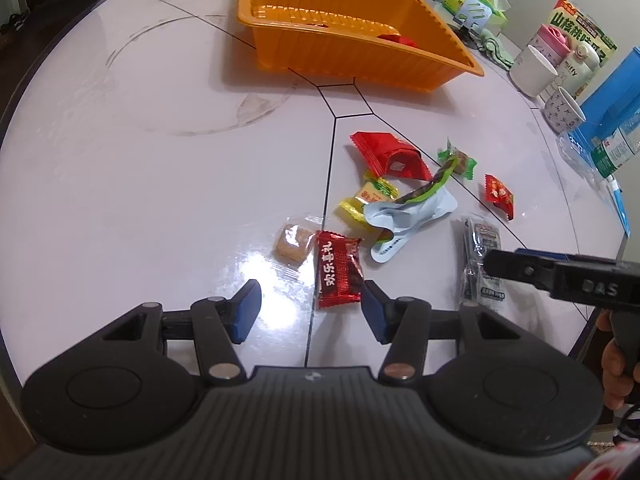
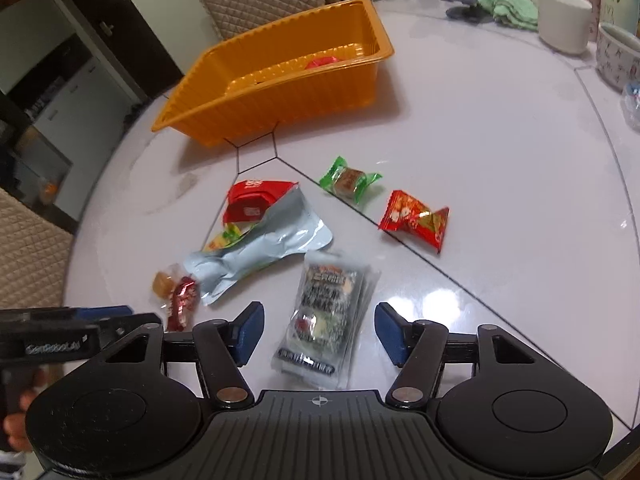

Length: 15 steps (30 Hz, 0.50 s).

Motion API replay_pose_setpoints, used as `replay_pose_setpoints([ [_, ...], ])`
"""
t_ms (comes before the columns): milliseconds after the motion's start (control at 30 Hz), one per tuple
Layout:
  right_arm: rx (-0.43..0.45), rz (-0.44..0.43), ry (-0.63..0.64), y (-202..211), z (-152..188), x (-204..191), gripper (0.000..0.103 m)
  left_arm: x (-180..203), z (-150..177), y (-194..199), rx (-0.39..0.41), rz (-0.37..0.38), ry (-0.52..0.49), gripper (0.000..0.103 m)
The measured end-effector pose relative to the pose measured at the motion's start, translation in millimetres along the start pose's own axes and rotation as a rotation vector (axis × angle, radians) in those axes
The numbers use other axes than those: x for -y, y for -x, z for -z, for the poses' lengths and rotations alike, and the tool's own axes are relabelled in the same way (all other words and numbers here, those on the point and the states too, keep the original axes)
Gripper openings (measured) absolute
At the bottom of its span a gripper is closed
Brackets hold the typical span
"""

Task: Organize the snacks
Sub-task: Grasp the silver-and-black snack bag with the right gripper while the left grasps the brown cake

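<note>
left hand-held gripper [image 1: 311, 312]: spread wide, nothing held; glossy red foil candy packet [image 1: 337, 269] at 12 o'clock, just ahead between the fingers.
right hand-held gripper [image 2: 319, 330]: spread, empty; flat grey-and-clear plastic sachet stack [image 2: 326, 312] lies between the fingers on the white surface [image 2: 500, 184].
bin: ribbed orange plastic tray [image 2: 276, 92] at 11 o'clock, well apart.
handling: probably light, crinkly, slippery film; sachets may fan apart.
grip: across the middle, not the sealed ends.

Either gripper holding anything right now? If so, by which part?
Nothing held. Left gripper is open around the red candy packet; right gripper is open around the clear snack pack. Both still lie on the table.
</note>
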State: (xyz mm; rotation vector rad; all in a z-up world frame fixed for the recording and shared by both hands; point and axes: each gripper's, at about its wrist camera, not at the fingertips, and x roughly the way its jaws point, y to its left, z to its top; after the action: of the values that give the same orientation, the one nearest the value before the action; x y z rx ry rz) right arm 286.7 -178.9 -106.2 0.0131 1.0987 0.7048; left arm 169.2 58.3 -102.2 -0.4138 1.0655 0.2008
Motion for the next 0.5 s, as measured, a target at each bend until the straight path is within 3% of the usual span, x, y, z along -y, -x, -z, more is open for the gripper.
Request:
replay_pose_setpoints([
  [333,0.003,0.104,0.104,-19,2,-21,0.060,2,1,-1,0.015,-0.004,-0.002,0.051],
  [500,0.011,0.134,0.141,-25,6,-24,0.047,2,1,-1,0.023,0.000,-0.006,0.050],
])
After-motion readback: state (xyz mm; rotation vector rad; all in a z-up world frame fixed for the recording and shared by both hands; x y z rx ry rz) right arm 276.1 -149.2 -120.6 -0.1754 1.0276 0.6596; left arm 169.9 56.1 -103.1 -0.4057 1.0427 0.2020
